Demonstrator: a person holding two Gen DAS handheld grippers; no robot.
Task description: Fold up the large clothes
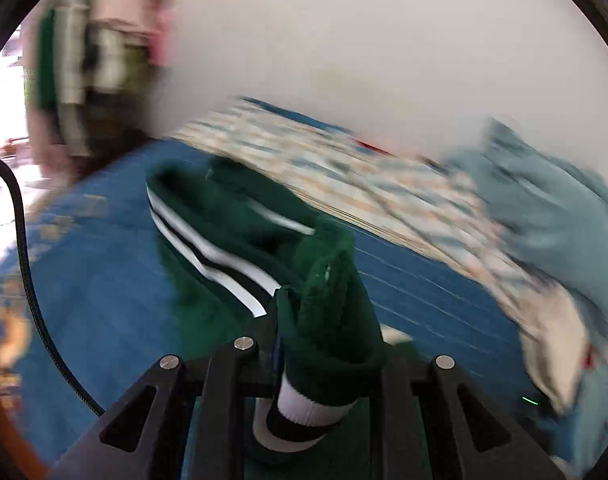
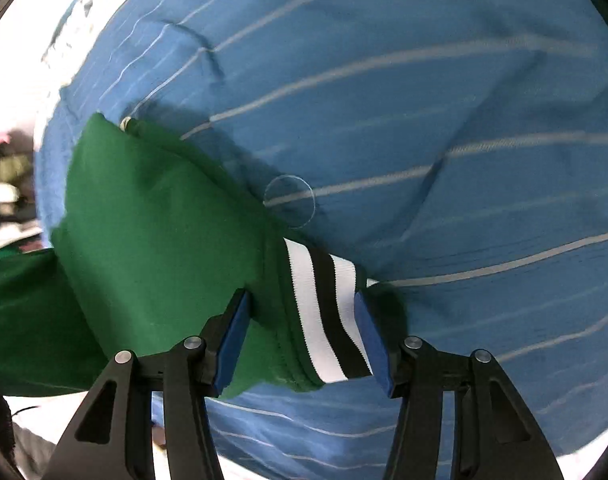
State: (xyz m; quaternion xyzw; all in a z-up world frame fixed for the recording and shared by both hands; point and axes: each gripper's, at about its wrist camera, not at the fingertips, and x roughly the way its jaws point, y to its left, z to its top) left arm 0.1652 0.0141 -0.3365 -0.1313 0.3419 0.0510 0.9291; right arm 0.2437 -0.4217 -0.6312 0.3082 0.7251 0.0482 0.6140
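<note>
A dark green garment [image 1: 240, 216] with white and black stripes lies on a blue bed cover; the left wrist view is motion-blurred. My left gripper [image 1: 323, 320] is shut on a bunched green fold with a striped cuff [image 1: 304, 404] and holds it up. In the right wrist view the same green garment [image 2: 156, 224] lies on the blue striped cover [image 2: 423, 100]. My right gripper [image 2: 302, 308] is open, its blue pads [image 2: 234, 340] on either side of the striped band [image 2: 323, 312], which lies between the jaws.
A patterned blanket [image 1: 323, 160] and a pale blue cloth heap [image 1: 551, 208] lie on the far side of the bed. A black cable [image 1: 28, 280] hangs at the left. Blurred clothes hang at the upper left [image 1: 88, 64].
</note>
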